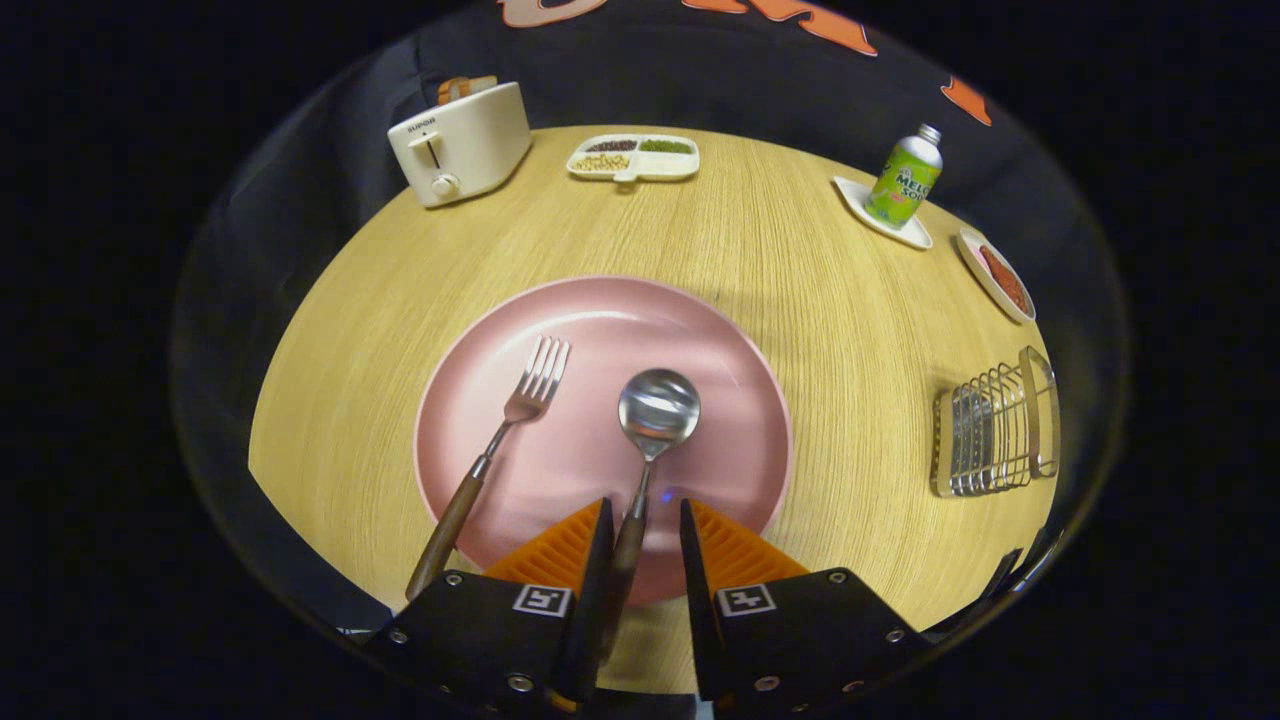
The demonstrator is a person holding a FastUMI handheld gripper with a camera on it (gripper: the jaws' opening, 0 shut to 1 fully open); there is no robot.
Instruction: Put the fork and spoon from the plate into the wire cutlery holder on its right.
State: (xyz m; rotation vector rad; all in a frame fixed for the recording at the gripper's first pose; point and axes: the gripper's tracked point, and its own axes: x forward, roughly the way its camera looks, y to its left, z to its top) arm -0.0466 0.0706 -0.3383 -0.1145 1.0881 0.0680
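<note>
I had the gripper low over the near rim of the pink plate, fingers apart with a narrow gap. The spoon lay on the plate, bowl at 12 o'clock from the fingertips, its wooden handle running back into the gap. The handle sat hard against the left finger; the right finger stood clear of it, so no clamp.

The fork lay on the plate at 10 o'clock from the fingertips, tines pointing away, its wooden handle crossing the plate's near-left rim onto the wooden table.

The wire cutlery holder stood on the table at 3 o'clock from the plate, well apart.

Beyond the plate: a toaster at 11 o'clock, a divided dish at 12, a green bottle on a small white tray at 1, and a dish of red food at 2.
</note>
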